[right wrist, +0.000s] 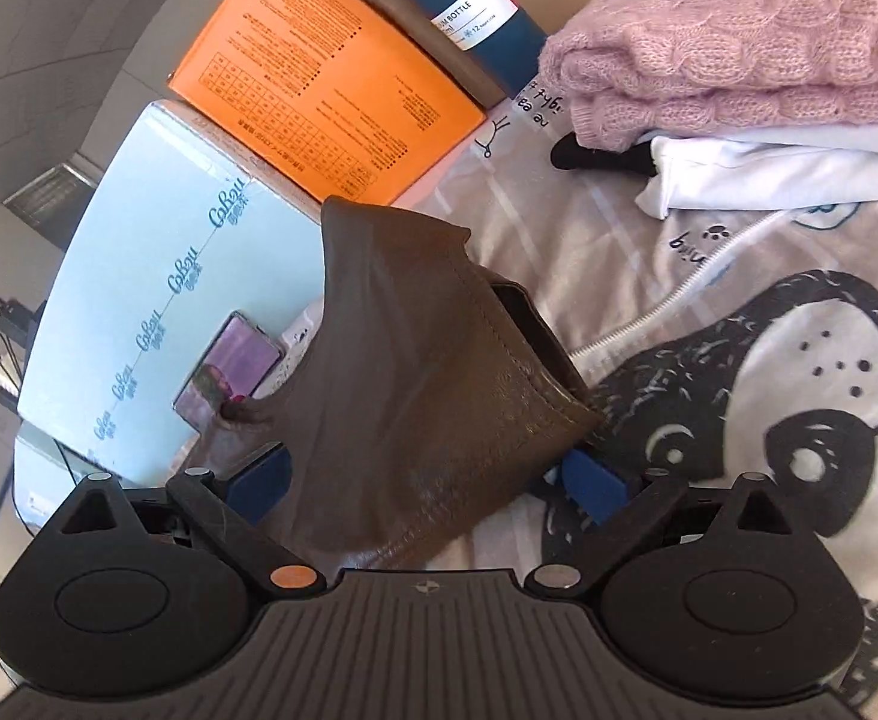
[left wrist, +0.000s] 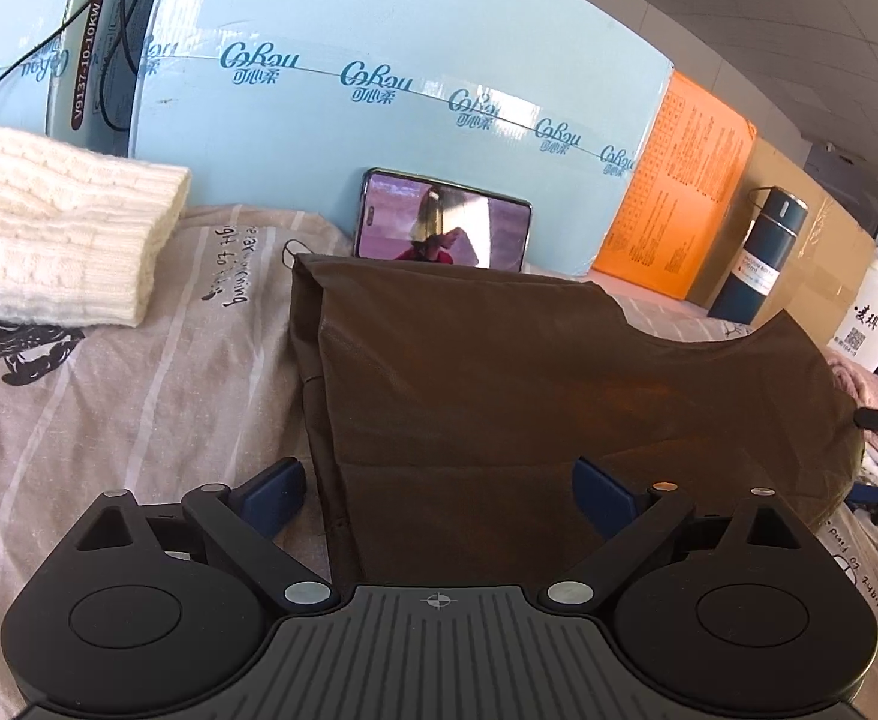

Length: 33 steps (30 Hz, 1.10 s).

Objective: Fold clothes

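Striped beige bedsheet with black cartoon prints (left wrist: 109,396) covers the work surface; upside-down script on it is only partly legible. Behind it stands a pale blue carton (left wrist: 439,60) with repeated "CoRou" logos and Chinese characters, a side label reading "V9137-10-10KW", then an orange printed box (left wrist: 673,192), its text too small to read. A dark blue flask (right wrist: 469,6) shows "BOTTLE" on its white label. A phone with a lit screen (left wrist: 442,228) leans on the carton. Your left gripper (left wrist: 439,495) is spread wide over the near edge of the brown garment (left wrist: 529,390), which lies on the sheet. Your right gripper (right wrist: 427,480) is also wide, brown cloth bunched between its fingers. Cream knit sweater (left wrist: 49,228) far left; pink knit sweater (right wrist: 739,42) stacked on white cloth (right wrist: 769,168).
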Each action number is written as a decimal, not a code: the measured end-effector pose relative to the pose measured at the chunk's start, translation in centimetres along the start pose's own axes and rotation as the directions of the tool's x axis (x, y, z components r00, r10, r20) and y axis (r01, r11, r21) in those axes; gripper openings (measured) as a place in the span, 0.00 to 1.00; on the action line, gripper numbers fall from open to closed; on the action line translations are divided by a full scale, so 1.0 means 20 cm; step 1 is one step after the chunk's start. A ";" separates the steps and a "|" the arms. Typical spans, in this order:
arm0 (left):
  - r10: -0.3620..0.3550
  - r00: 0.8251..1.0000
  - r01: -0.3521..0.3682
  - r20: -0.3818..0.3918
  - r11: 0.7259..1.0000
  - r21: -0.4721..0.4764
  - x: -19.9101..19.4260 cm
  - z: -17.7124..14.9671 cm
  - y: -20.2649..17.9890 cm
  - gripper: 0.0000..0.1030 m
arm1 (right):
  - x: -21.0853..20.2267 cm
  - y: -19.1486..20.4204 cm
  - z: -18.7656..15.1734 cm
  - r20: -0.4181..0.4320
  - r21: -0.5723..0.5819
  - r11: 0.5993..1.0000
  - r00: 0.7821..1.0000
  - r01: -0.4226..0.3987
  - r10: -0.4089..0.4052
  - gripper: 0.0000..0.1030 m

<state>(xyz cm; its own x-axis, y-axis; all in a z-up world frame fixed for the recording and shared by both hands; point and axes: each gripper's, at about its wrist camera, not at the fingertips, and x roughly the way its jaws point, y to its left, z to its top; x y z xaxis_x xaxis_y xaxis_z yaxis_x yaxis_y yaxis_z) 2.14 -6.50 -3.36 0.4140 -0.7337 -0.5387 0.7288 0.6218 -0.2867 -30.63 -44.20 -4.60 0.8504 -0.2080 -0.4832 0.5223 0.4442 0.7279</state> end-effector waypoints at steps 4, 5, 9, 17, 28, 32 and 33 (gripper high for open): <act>-0.017 1.000 0.018 -0.006 1.000 0.012 0.02 -0.01 -0.01 0.98 | 0.08 0.05 0.00 0.153 0.028 0.999 0.987 0.039 -0.043 0.99; -0.017 1.000 0.017 -0.007 1.000 0.018 0.02 -0.01 -0.02 0.98 | 0.09 0.06 -0.01 0.181 0.027 0.998 0.982 0.049 -0.054 0.98; -0.023 1.000 0.023 -0.005 1.000 0.016 0.02 -0.02 -0.01 0.98 | 0.13 0.04 -0.02 0.167 0.082 0.996 0.986 -0.038 0.024 0.36; -0.070 0.998 0.070 -0.003 0.997 0.038 0.01 -0.02 -0.02 0.99 | -0.08 0.13 -0.06 0.214 -0.007 0.975 0.952 -0.223 0.219 0.06; -0.242 0.970 0.237 0.002 0.954 0.185 -0.06 -0.07 -0.18 0.99 | -0.36 0.00 -0.07 0.293 0.079 0.996 0.956 -0.039 0.014 0.09; -0.080 0.996 0.070 0.048 0.980 0.188 -0.07 -0.06 -0.16 0.99 | -0.37 -0.10 -0.06 0.298 0.133 0.991 0.954 0.001 -0.041 0.25; -0.051 0.998 0.042 0.045 0.981 0.190 -0.07 -0.06 -0.15 0.99 | -0.37 -0.11 -0.07 0.304 0.146 0.989 0.952 0.002 -0.047 0.31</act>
<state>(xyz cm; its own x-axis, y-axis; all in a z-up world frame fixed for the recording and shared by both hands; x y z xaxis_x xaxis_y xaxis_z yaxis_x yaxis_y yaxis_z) -1.29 -7.13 -2.66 0.4004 -0.7763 -0.4868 0.8360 0.5270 -0.1528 -38.24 -42.44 -3.32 0.8041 -0.4836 -0.3459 0.5274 0.3115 0.7905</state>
